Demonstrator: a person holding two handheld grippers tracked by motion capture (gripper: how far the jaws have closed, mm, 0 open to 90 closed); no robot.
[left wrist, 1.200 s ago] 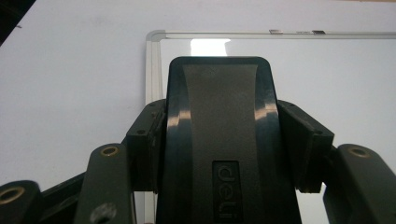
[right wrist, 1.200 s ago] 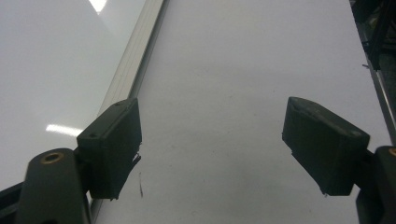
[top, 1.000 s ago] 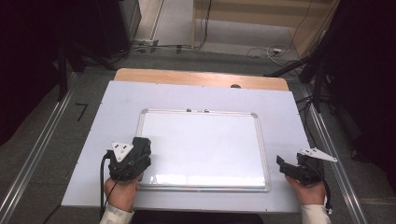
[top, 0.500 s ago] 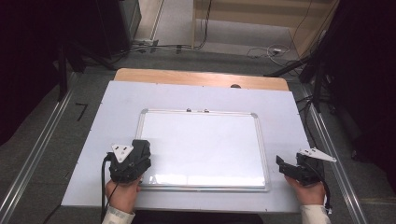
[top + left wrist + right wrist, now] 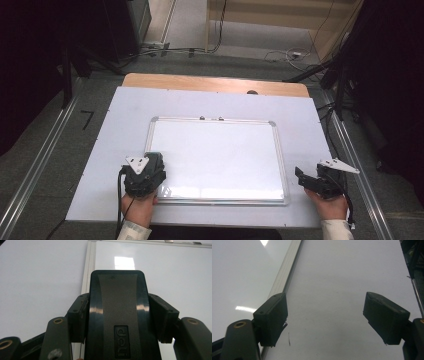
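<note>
The left gripper [image 5: 117, 315] pinches a black whiteboard eraser [image 5: 117, 302] between its pads at the 8 o'clock corner of the whiteboard [image 5: 220, 155], over its left frame, while the right gripper [image 5: 325, 320], jaws spread and empty, hovers above the white table [image 5: 125, 105] at 4 o'clock, just beside the board's right frame.

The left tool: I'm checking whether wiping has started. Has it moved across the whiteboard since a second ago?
No. The left tool, shut on the black eraser, sits at the same near-left corner of the whiteboard frame as before.
</note>
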